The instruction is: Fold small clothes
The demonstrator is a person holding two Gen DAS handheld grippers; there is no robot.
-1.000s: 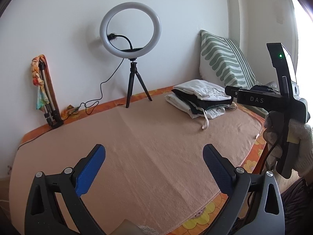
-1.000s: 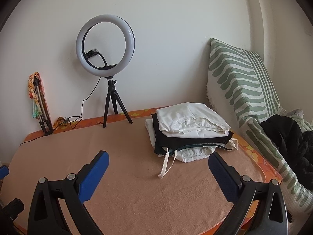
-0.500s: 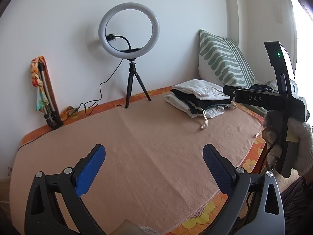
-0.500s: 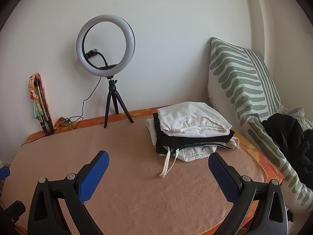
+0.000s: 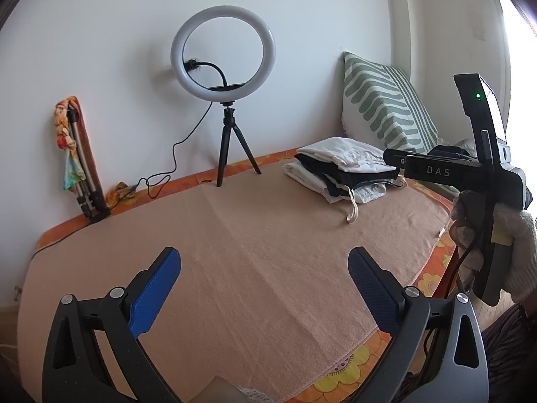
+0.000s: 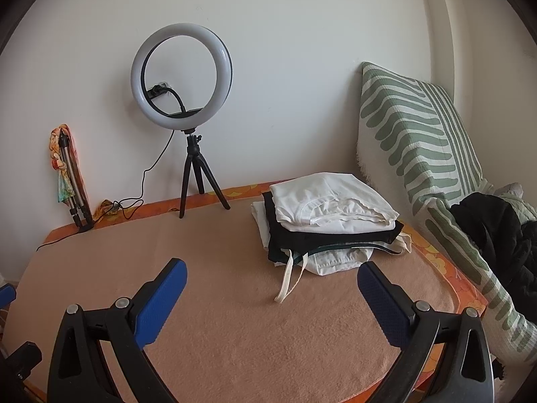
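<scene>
Toward 2 o'clock on the towel (image 6: 235,319), near the far right corner: stack (image 6: 327,216) of folded clothes, neatly squared. White piece on top, black one under it, white again at the bottom, with a thin dark-green edge showing between. Cream drawstring (image 6: 290,280) trailing off the front onto the towel, toward 6 o'clock.

Underneath, a peach towel spread flat, faint creases only, over an orange flowered sheet (image 5: 365,366) showing at the edges. Plain white wall behind. At 12 o'clock against it, ring light (image 6: 181,74) on a black tripod, cord running down to the left. At 10 o'clock, folded tripod (image 6: 72,184) leaning on the wall with a coloured cloth (image 6: 58,161) wound round it. At 3 o'clock, green-striped pillow (image 6: 419,141) propped upright; beside it, black garment (image 6: 496,235) heaped loosely.

Left gripper (image 5: 263,288) low over the towel's near edge, blue pads spread wide, nothing between. Right gripper (image 6: 272,299) likewise spread wide and empty, pointed at the stack, just short of the drawstring. From the left view, right gripper's body held in a white-gloved hand (image 5: 513,252) at 3 o'clock.
</scene>
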